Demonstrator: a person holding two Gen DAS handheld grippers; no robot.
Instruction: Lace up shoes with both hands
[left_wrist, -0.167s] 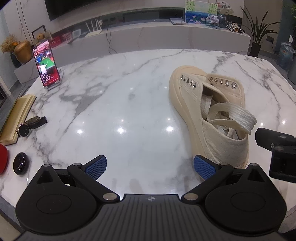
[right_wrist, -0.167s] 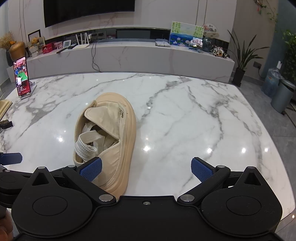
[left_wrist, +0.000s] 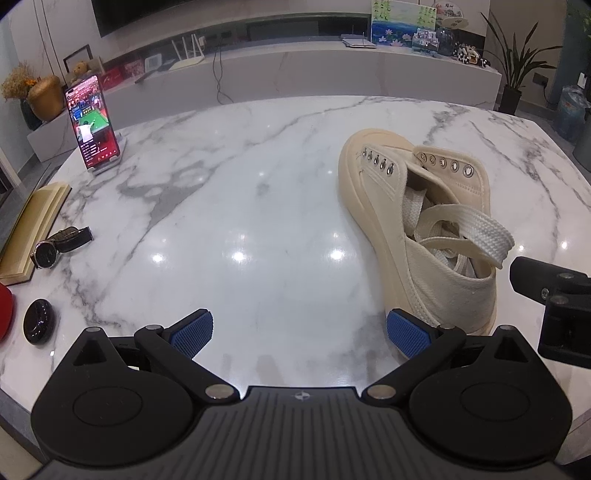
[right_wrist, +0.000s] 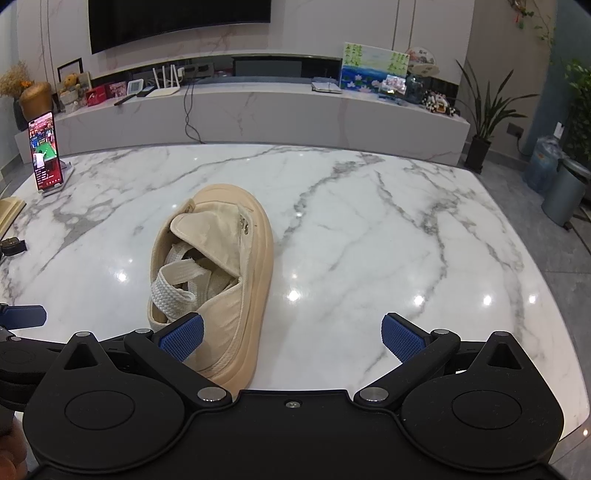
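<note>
Item one, the task piece: a cream canvas low-top shoe with a thick beige rubber sole (left_wrist: 413, 229) lies on the glossy white grey-veined marble table (left_wrist: 258, 206), heel towards me and toe away, a placing that I judge puts both rows of metal eyelets (left_wrist: 380, 161) within my reach. Its wide flat off-white woven lace (left_wrist: 476, 232) is bundled loose inside the shoe, none of it threaded through the eyelets, so lacing has not begun. Item two: my left gripper (left_wrist: 300, 329) hovers over bare marble just beside the heel, blue pads wide apart, nothing between them. Item three: my right gripper (right_wrist: 291, 338) stands equally wide apart and empty, its left pad in front of the heel. Item four, far left: a lit smartphone on a stand (left_wrist: 92, 122); its screen text is too small to read. No brand shows on the shoe.
</note>
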